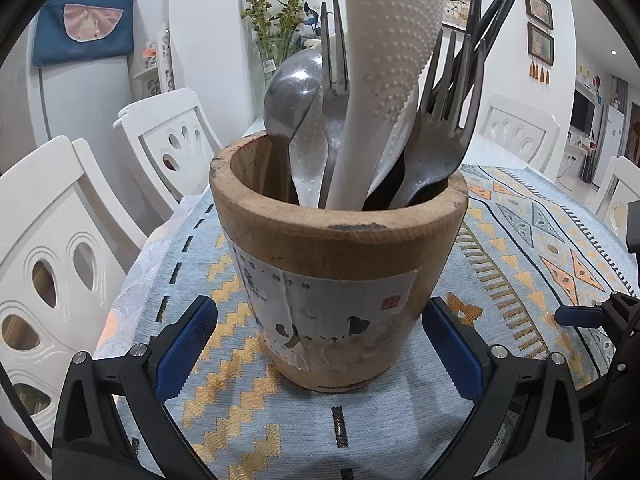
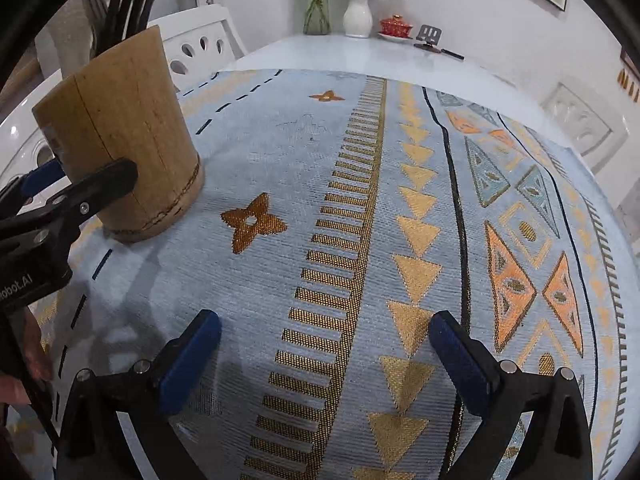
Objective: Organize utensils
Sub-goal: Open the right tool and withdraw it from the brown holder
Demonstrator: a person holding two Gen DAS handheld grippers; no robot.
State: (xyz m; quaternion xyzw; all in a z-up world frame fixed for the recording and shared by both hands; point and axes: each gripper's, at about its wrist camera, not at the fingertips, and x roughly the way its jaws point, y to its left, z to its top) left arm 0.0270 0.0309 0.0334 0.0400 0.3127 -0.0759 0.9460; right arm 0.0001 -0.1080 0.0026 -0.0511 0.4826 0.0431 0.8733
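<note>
Left gripper [image 1: 320,344]: pads spread wide, either side of the holder [image 1: 336,264], low on its wall. Blue pads [image 1: 188,344] close beside the wall, a sliver of cloth [image 1: 240,412] showing on the left side; contact not certain, so read as released, not clamping. Holder dead centre between the jaws, upright, long axis vertical, base just ahead of the pad tips.

Above and beyond the jaws, standing in the holder: steel spoon [image 1: 292,96] at left, fork [image 1: 334,92] next to it, white rice paddle [image 1: 384,80] centre and tallest, second fork [image 1: 444,120] at right, dark chopsticks [image 1: 492,20] behind. All handles down, heads up, leaning slightly outward.

Right gripper [image 2: 324,356]: jaws fully spread, nothing between them but patterned cloth. No utensil in reach ahead of these pads. Holder [image 2: 120,132] well off to the left and ahead, with the left gripper's finger [image 2: 96,188] laid against its wall.

Far side: white chairs, vase [image 2: 357,16] with flowers at the table's far edge, small red dish beside it.

Judgement: utensils look already gathered; no loose ones visible on the cloth. Left hand plainly the nearer to the holder, placed to steady or shift it with a straight squeeze. Right hand free, needing a swing left to reach anything.
</note>
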